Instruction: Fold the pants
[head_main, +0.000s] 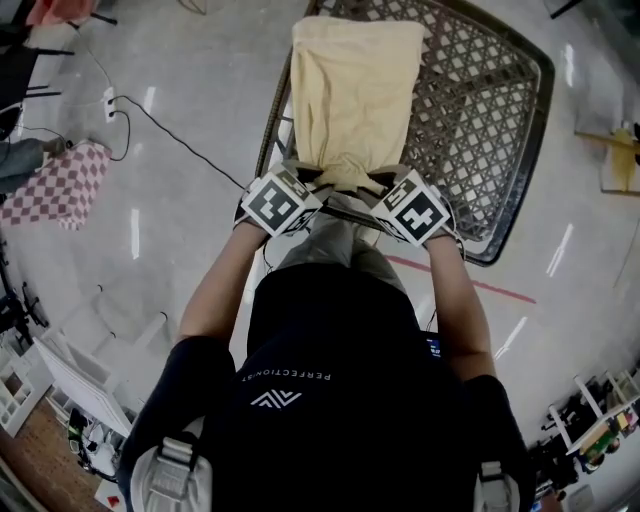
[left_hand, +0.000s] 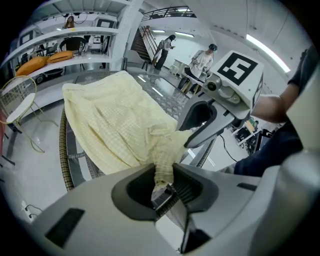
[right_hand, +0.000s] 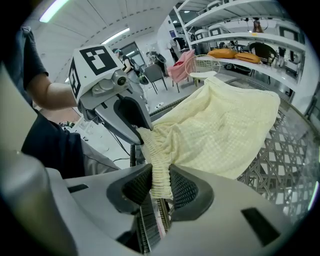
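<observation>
Pale yellow pants (head_main: 352, 95) lie along a woven lattice table (head_main: 480, 110), with the gathered waistband at the near end. My left gripper (head_main: 308, 182) is shut on the left part of that waistband (left_hand: 164, 159), and the cloth is bunched between its pads. My right gripper (head_main: 382, 184) is shut on the right part of the waistband (right_hand: 158, 172). Both grippers stand side by side at the table's near edge, the waistband lifted a little between them. The pants (left_hand: 117, 122) stretch away from the jaws, and the pants (right_hand: 227, 127) drape over the lattice.
The table's dark rim (head_main: 535, 150) curves round at the right. A checked pink cloth (head_main: 62, 185) lies on the floor at left, with a black cable (head_main: 170, 130) beside it. Shelves (left_hand: 60, 37) and people stand far off. A red floor line (head_main: 480, 285) runs near the table.
</observation>
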